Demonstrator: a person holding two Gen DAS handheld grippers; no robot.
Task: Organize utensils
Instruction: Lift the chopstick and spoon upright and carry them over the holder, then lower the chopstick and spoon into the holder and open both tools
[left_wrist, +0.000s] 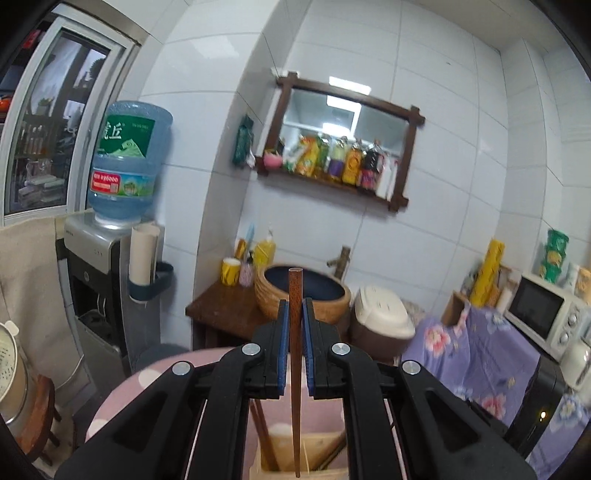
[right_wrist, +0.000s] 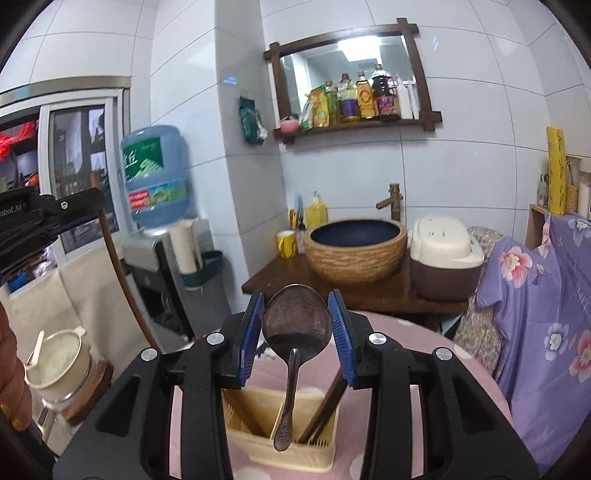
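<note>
left gripper (left_wrist: 295, 314): clenched on a single brown wooden chopstick (left_wrist: 295, 369); the stick is pinched between the blue pads and held upright, thick end above the fingertips, thin end hanging down over the holder.
right gripper (right_wrist: 297, 317): jaws part-way closed, grasping a dark metal spoon (right_wrist: 295, 325) by the sides of its bowl; the bowl is held up between the blue pads, the handle hangs down in front of the holder.
utensil holder (right_wrist: 258, 413): pale yellow plastic caddy with a slotted wall, set on the pink dotted tablecloth (right_wrist: 424, 369) below both grippers; more dark chopsticks (right_wrist: 325, 406) are seen leaning inside it, toward its right side.
spoon handle tip: seen low against the holder's front; whether it is inside a compartment cannot be told.
left view of holder: only its top edge is shown, with other sticks inside.
background: wooden stand with a woven-look basin (right_wrist: 356, 247), a rice cooker (right_wrist: 445, 254) beside it, a water dispenser bottle (right_wrist: 157, 173) at left, a framed mirror shelf (right_wrist: 354, 122) with bottles on the tiled wall.
</note>
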